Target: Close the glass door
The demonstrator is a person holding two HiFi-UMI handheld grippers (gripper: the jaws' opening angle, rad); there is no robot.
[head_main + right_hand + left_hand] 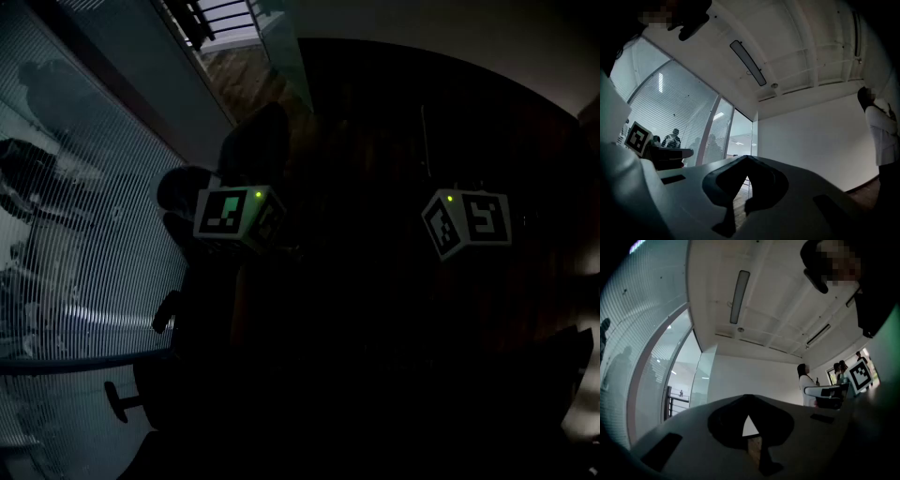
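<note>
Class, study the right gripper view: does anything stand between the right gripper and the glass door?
Nothing visible does. The right gripper, jaws shut and empty, faces the glass door; only wooden floor shows between. A person in white stands off to the right.

The left gripper's marker cube [239, 217] and the right gripper's marker cube [467, 221] show in near darkness, well apart. A striped glass wall [84, 234] stands at left.

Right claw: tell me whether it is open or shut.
Shut: the right gripper view shows the right claw with tips meeting and nothing held between them.
</note>
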